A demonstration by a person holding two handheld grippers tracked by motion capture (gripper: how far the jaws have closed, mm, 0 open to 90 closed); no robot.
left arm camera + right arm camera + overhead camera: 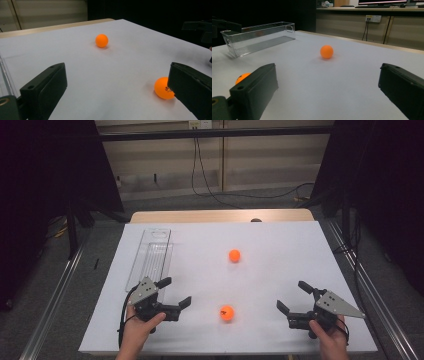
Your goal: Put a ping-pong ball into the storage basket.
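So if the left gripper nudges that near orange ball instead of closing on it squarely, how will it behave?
The near orange ball is a smooth sphere on a flat white table, so a nudge would probably send it rolling. It looks like a table-tennis ball, so likely very light. Between the open fingers of the left gripper, its curved surface may squirt out of an off-centre pinch.

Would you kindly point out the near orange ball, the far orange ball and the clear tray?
near orange ball (226, 313), high view, its top.
far orange ball (234, 255), high view, its middle.
clear tray (262, 33), right gripper view, its long side wall.
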